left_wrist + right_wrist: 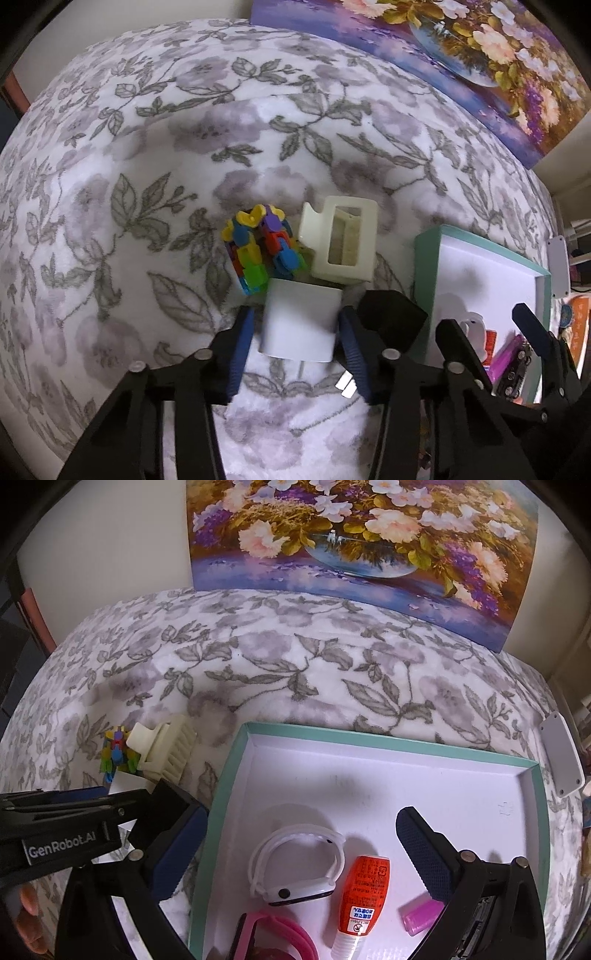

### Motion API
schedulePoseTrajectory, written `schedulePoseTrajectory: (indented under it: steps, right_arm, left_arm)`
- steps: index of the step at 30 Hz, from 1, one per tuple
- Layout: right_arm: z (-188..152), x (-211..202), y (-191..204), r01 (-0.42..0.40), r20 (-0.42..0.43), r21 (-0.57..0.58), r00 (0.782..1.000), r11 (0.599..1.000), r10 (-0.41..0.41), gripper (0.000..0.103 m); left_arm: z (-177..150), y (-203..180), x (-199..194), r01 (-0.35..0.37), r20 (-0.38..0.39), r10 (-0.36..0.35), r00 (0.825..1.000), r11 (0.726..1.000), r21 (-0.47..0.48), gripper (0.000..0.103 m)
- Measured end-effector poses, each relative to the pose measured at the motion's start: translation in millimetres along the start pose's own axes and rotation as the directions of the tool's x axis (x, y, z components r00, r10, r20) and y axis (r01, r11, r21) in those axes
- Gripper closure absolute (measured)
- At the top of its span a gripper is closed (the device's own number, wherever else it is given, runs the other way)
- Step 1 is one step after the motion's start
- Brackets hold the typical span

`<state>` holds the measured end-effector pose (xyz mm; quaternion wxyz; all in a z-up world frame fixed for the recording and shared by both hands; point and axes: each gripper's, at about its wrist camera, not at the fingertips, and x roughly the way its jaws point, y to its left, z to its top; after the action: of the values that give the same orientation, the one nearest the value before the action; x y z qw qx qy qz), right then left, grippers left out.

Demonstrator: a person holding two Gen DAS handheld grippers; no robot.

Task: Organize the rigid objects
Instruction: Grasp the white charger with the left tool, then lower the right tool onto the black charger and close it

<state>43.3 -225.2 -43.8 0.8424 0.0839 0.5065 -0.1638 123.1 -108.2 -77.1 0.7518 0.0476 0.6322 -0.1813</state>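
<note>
Left gripper [295,332]: jaws spread to either side of white charger block [301,319], blue pads level with its flanks; pad contact cannot be confirmed, a sliver of cloth showing on the left side. Block lying on floral blanket [147,147], metal prongs [347,387] pointing back toward the camera. Just beyond the block, touching or nearly touching its far edge: multicoloured linked toy [258,251] on the left, cream hair claw clip [341,243] on the right, the two side by side.

Right gripper [299,853]: jaws released and wide apart, gripping nothing. Left finger outside the teal-rimmed box lid [391,746], over the blanket; right finger inside it, above the white floor. Between the fingers, on the lid floor: white smartwatch [295,864] with band looped, orange glue bottle [365,897] just beside it with nozzle toward the camera. Pink watch band [280,934] at the near edge, partly cut off. Small pink tube [421,915] close to the right finger. Dark object under the right finger, too hidden to identify.

Outward: lid resting on the blanket, right of the charger group and apart from it. White flat plate [561,753] with screw holes near the blanket's right edge. Flower painting [351,546] propped against the wall behind
</note>
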Motion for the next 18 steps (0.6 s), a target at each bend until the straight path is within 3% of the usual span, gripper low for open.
schedulePoseTrajectory:
  steps: [6,12,18]
  right_arm:
    - [-0.1,-2.8,0.2,0.005,0.011,-0.015,1.0,1.0,-0.005,0.0]
    - [3.6,-19.1,0.5,-0.034,0.094,-0.009,0.995,0.999,0.034,0.0]
    - [-0.3,-20.7,22.8,-0.07,0.111,-0.113,0.99,0.991,0.083,0.0]
  left_arm:
    - [-1.0,15.0,-4.3,-0.009,-0.009,0.009,1.0,0.999,-0.035,0.057]
    - [-6.2,36.4,-8.3,-0.025,-0.019,0.023,1.0,0.996,-0.09,0.057]
    - [-13.3,57.4,-10.3,0.016,-0.02,-0.02,1.0,0.989,-0.15,0.057]
